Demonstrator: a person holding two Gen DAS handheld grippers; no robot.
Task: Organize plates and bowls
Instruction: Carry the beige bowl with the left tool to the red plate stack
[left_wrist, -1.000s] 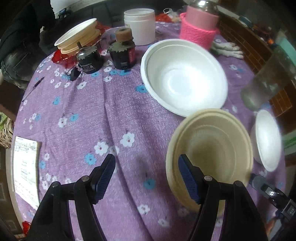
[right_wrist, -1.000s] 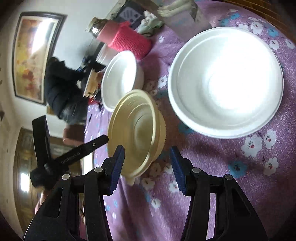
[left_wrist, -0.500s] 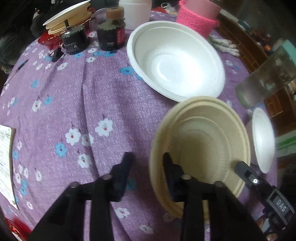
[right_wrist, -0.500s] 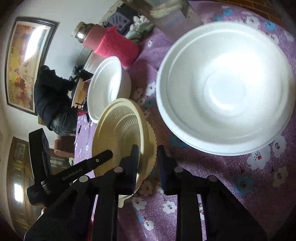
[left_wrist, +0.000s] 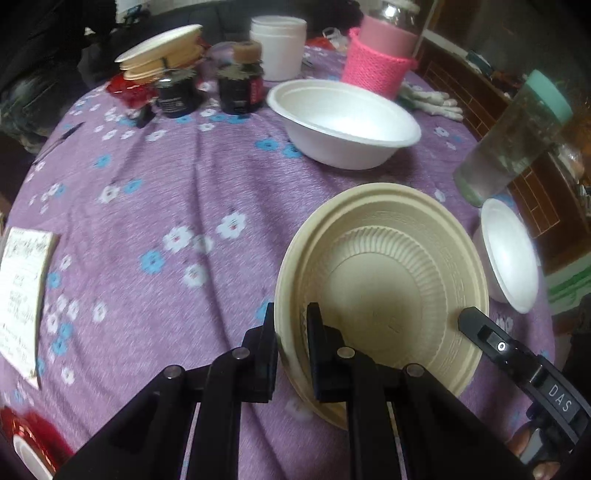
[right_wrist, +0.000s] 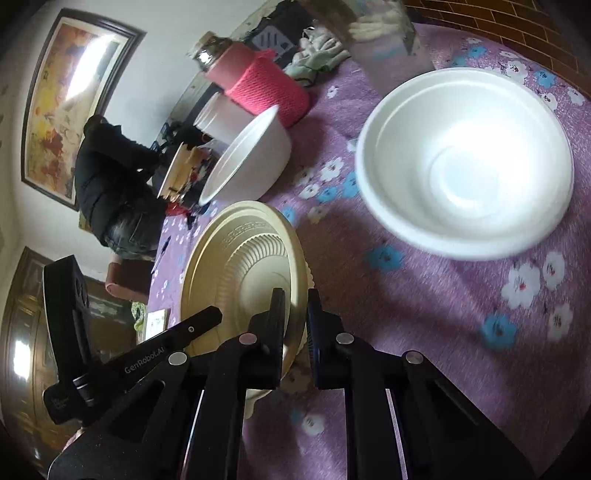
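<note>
Now cream bowl, rim pinched by left gripper, right gripper

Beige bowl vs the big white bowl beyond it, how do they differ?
The beige bowl is tan with a ribbed inner wall; the white bowl is plain and smooth. The left gripper and right gripper each clamp the beige bowl's rim; the white bowl sits untouched. Both are empty and upright.

Open purple cloth lies left of the cream bowl; white bowl and tumbler crowd beyond.
</note>
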